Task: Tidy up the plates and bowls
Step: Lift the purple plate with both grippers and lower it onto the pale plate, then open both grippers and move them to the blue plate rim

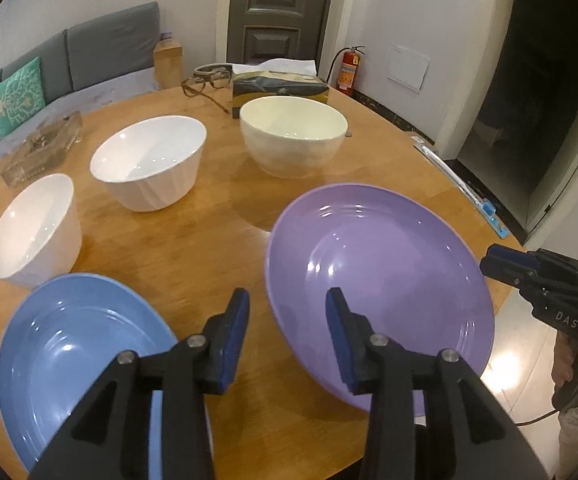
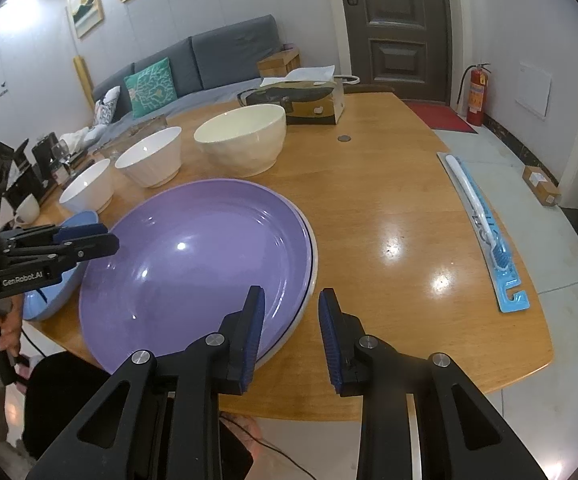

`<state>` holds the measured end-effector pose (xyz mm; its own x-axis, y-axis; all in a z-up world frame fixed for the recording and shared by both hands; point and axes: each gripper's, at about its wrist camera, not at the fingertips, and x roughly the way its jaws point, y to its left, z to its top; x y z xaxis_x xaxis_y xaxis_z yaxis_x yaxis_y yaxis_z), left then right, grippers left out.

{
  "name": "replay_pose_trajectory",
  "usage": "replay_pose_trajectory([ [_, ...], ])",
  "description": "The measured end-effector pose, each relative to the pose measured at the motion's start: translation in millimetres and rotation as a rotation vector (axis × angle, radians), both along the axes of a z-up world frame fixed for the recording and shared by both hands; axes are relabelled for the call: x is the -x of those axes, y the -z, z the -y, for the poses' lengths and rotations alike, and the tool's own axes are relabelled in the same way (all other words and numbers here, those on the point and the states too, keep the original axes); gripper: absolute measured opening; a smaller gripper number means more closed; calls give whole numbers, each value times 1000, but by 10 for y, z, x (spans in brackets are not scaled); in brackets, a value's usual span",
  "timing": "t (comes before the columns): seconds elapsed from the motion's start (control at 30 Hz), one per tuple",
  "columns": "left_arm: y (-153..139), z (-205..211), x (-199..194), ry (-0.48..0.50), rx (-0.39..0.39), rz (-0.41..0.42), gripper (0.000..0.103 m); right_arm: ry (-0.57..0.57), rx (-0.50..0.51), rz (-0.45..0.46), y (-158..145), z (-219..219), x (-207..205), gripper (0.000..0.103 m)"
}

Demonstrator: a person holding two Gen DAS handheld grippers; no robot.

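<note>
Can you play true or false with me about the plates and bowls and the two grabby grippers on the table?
1. The purple plate sits on top of a white plate. True.
2. The left gripper is squeezing the blue plate. False: it is open and holds nothing.
3. There are three bowls on the table: the small white bowl, the middle white bowl and the cream bowl. True.
4. The bowls are stacked inside each other. False: each stands alone, apart from the others.
5. The right gripper is open. True.
</note>
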<state>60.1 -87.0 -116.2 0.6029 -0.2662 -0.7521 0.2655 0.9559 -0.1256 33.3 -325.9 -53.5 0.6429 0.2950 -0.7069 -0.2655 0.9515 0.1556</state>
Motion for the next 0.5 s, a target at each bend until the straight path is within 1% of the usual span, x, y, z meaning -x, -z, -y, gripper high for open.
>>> replay_pose_trajectory([
  [0.03, -14, -22, 9, -4, 3, 3, 39, 1, 0, 4, -17, -2, -2, 23],
  [0.07, -36, -52, 16, -9, 8, 7, 42, 1, 0, 10, 59, 1, 100, 23],
  [0.13, -87, -126, 47, -20, 22, 20, 43, -3, -1, 26, 114, 11, 221, 26],
  [0.17, -128, -185, 71, -29, 30, 29, 43, -7, 1, 37, 85, -7, 241, 29],
  [0.23, -182, -261, 100, -42, 39, 42, 44, -18, 1, 55, 36, -30, 248, 29],
  [0.27, -225, -332, 128, -54, 44, 54, 45, -25, -1, 67, 91, -75, 395, 30],
  [0.33, -277, -446, 175, -72, 52, 69, 49, -44, -6, 87, 10, -149, 404, 31],
  [0.4, -323, -603, 248, -99, 61, 86, 49, -63, -5, 101, -21, -274, 461, 35],
  [0.5, -360, -865, 360, -144, 68, 102, 51, -103, -6, 117, -84, -491, 476, 36],
])
